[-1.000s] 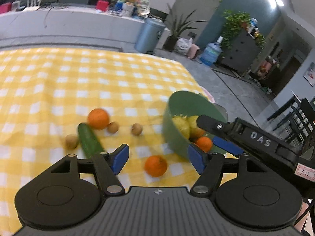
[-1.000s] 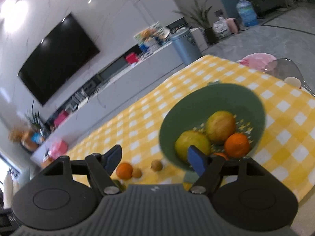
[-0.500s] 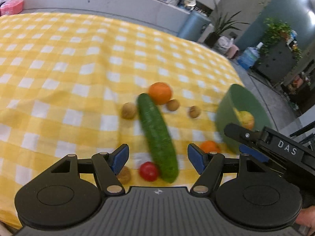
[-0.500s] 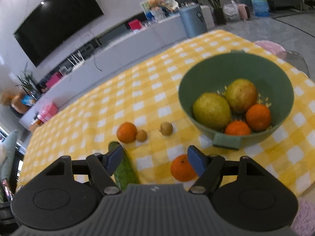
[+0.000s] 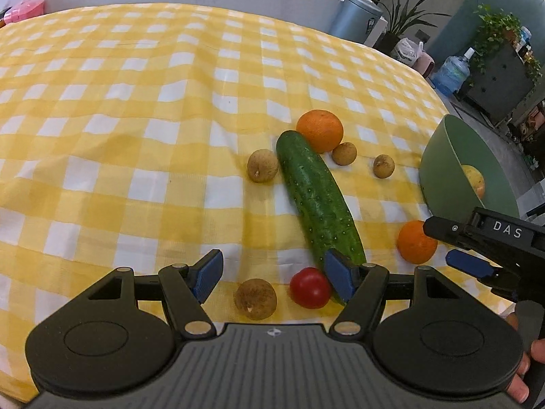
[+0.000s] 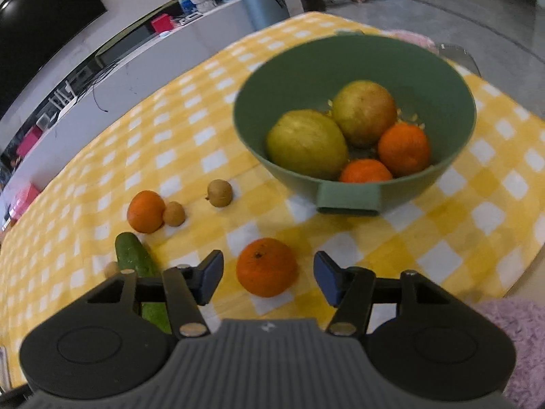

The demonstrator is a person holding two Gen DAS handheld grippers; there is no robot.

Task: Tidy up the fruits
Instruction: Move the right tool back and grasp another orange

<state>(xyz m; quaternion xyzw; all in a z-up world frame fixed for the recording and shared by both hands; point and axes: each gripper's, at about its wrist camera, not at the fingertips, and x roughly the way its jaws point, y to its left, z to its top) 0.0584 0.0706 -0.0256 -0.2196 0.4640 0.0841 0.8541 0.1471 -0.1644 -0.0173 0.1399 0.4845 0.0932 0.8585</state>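
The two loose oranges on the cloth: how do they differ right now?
The near orange lies alone between the open right gripper fingers; the far orange sits beyond, touching a small brown fruit and beside the cucumber tip. The near one is closer to the green bowl. Both rest outside it.

The left gripper (image 5: 273, 274) is held low and level, its two blue-padded fingers (image 5: 208, 274) spread wide apart with nothing clasped between them; the right gripper (image 6: 268, 274) is likewise held with its jaws parted wide and nothing gripped. In the left wrist view the right gripper (image 5: 477, 248) is seen reaching in from the right edge, marked "DAS"; fingertips of the person's right hand (image 5: 523, 371) are glimpsed at the lower right corner.
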